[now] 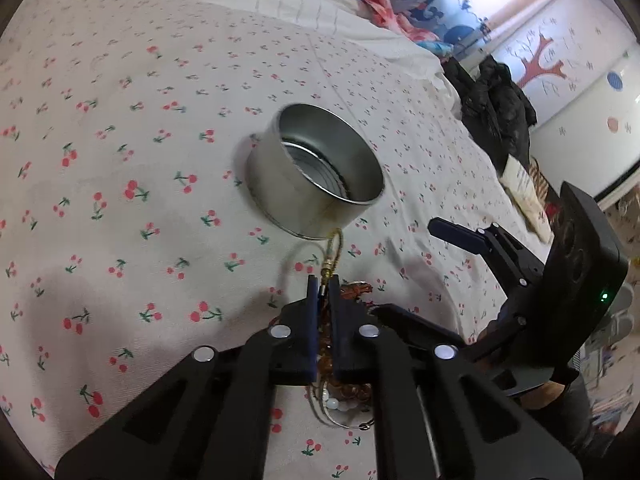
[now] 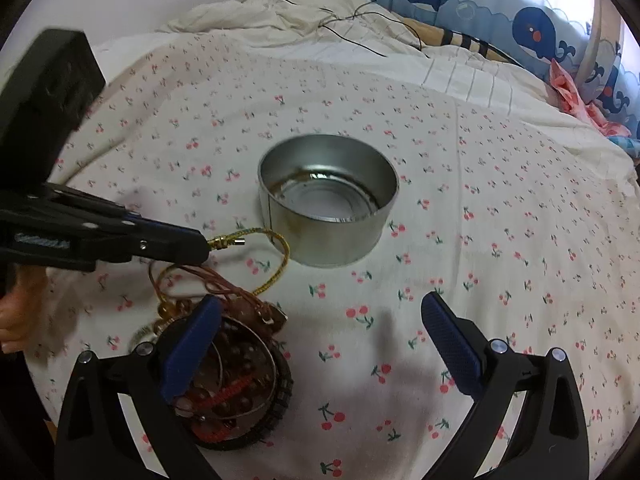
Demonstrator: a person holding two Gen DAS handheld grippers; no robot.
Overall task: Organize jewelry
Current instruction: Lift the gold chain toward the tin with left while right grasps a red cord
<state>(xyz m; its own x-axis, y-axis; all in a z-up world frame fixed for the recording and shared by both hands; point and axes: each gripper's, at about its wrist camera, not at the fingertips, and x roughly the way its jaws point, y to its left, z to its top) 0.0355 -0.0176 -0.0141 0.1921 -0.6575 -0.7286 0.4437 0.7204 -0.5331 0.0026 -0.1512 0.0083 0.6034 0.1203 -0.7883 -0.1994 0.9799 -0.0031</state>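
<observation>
your left gripper point(image 2: 202, 246) is pressed together on the clasp end of a gold cord bracelet point(image 2: 276, 264), its blue pads pinching the small metal fitting while the rest of the cord trails in a loop down to the bedspread point(image 2: 480, 168). your right gripper point(image 2: 320, 344) hangs spread wide and empty, one pad over the heap of remaining jewelry point(image 2: 236, 380), the other over bare cloth.

the round metal tin point(image 2: 328, 200) sits near the middle of the cherry-print bedspread, well away from its rumpled far edge, open side up. it looks almost empty, with perhaps a thin strand along its inner wall. the cord's loop touches or just brushes the tin's near wall, and its tail runs back into the tangle of beaded and wire bangles toward the near edge.

the step in hand appears to be carrying this cord into the tin. to do it well, lift straight up first so the tail pulls free of the pile; the cord seems snagged among the brown wires, and a sideways pull would likely drag the whole heap or tip the light tin. if it resists, bring your right gripper down on the pile to steady it. carry the clasp over the tin's centre, lower until the loop coils inside, and only then part the pads, so the springy cord does not flip over the rim.
</observation>
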